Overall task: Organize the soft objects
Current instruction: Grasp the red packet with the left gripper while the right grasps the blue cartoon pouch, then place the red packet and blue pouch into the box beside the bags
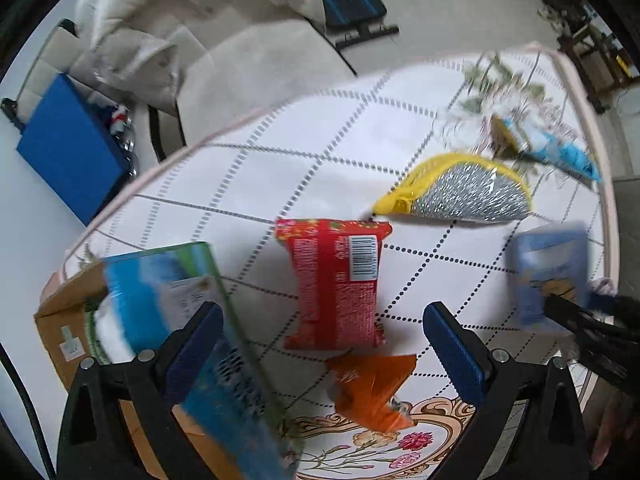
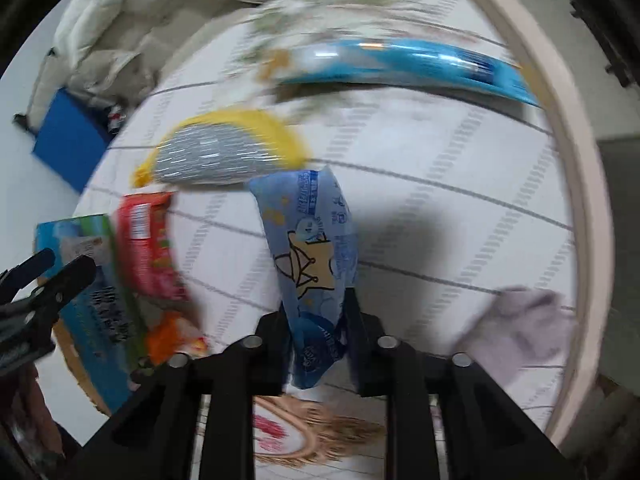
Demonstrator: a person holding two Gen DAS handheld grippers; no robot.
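My right gripper (image 2: 316,320) is shut on a light blue soft pack with a star print (image 2: 312,248) and holds it above the round table; it also shows in the left wrist view (image 1: 548,268). My left gripper (image 1: 320,344) is open above a red packet (image 1: 340,284) and an orange packet (image 1: 372,392). A blue-green pack (image 1: 168,292) leans beside its left finger (image 1: 192,344). A yellow and silver scrub pad (image 1: 464,192) and a blue wrapper (image 1: 556,148) lie farther back.
The table has a white checked cloth (image 1: 280,168) with a pink rim (image 2: 576,184). A cardboard box (image 1: 60,328) stands at the table's left. A pale cloth (image 2: 524,332) lies at the right. A beige sofa (image 1: 248,60) and a blue box (image 1: 68,148) are behind.
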